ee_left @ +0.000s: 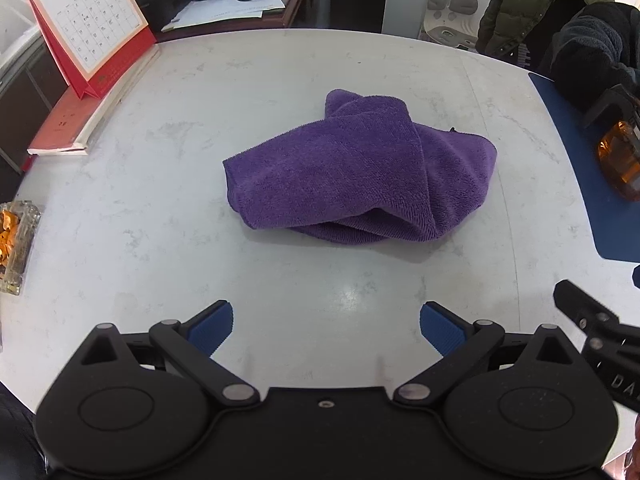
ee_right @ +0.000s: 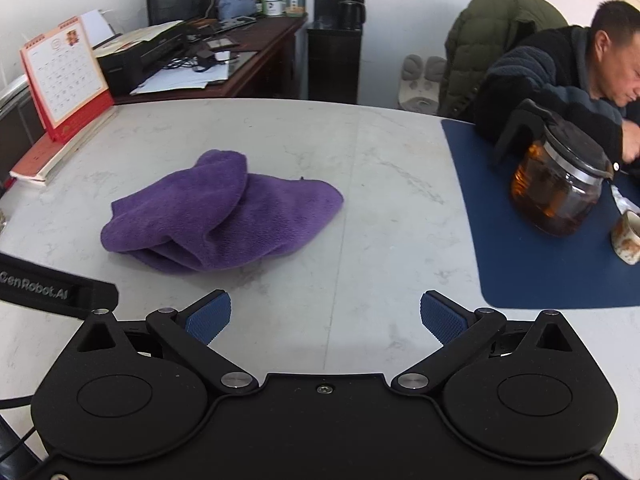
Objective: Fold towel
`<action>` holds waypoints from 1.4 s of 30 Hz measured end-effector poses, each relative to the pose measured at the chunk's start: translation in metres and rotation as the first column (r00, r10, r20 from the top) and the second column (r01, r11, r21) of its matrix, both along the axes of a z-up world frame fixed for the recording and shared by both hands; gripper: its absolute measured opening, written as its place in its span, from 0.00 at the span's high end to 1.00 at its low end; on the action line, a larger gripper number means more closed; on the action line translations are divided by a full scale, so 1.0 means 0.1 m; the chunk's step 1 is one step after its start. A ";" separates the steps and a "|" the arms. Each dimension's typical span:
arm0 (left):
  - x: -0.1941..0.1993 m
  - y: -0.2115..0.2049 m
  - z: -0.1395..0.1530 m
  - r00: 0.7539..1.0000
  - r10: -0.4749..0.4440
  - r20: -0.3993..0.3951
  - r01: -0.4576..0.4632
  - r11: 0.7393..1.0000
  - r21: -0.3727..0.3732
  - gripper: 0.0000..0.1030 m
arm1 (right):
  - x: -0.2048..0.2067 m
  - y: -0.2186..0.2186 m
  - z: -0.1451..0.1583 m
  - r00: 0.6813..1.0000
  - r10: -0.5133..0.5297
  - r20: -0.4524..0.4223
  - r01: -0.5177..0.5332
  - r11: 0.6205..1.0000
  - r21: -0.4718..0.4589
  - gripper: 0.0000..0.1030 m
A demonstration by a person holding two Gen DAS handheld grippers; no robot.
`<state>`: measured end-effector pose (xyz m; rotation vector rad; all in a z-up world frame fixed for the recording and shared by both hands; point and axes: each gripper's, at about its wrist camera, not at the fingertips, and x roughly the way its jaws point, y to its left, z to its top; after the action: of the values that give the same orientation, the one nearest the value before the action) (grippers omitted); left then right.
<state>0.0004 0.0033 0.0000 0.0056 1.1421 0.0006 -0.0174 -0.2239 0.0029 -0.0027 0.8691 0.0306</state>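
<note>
A purple towel lies crumpled in a loose heap in the middle of the pale marble table; the right wrist view has the same towel to the left of centre. My left gripper is open, hovering over bare table short of the towel's near edge. Its blue pads hold nothing. My right gripper is open too, nearer than the towel and to its right. Part of the right gripper juts in at the left wrist view's right edge.
A red desk calendar stands on a book at the far left. On the right a blue mat carries a glass teapot and a cup, with a person seated behind. A glass dish sits at the left edge.
</note>
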 end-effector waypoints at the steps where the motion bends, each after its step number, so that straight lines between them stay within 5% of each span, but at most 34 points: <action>1: 0.00 0.01 0.00 1.000 -0.001 -0.002 0.001 1.000 -0.007 0.02 | 0.00 0.00 0.00 1.000 0.005 -0.001 -0.005 1.000 0.001 0.00; 10: -0.01 0.01 -0.01 1.000 -0.009 -0.011 0.009 1.000 0.002 0.02 | 0.07 -0.11 -0.03 1.000 0.002 -0.012 -0.002 1.000 0.000 0.00; 18: -0.08 -0.01 0.04 0.997 -0.015 0.071 0.015 1.000 -0.006 0.02 | 0.09 0.01 0.00 0.999 -0.035 -0.012 0.034 0.999 -0.041 0.00; 24: -0.01 0.02 -0.03 1.000 -0.029 -0.004 0.029 0.998 -0.060 0.01 | 0.09 0.04 -0.02 1.000 -0.022 -0.010 0.021 0.999 -0.033 0.00; 33: 0.04 -0.03 -0.04 1.000 -0.012 -0.005 0.013 0.999 0.047 0.01 | 0.12 0.06 -0.02 1.000 -0.011 -0.005 0.011 0.999 -0.032 0.00; 42: 0.06 -0.03 -0.07 1.000 -0.022 -0.013 0.022 0.999 0.043 0.02 | 0.15 0.06 -0.04 1.000 -0.014 -0.009 0.014 0.999 -0.029 0.00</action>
<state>0.0060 0.0003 -0.0067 0.0563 1.1543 0.0055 -0.0028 -0.2183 -0.0009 -0.0241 0.8786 0.0048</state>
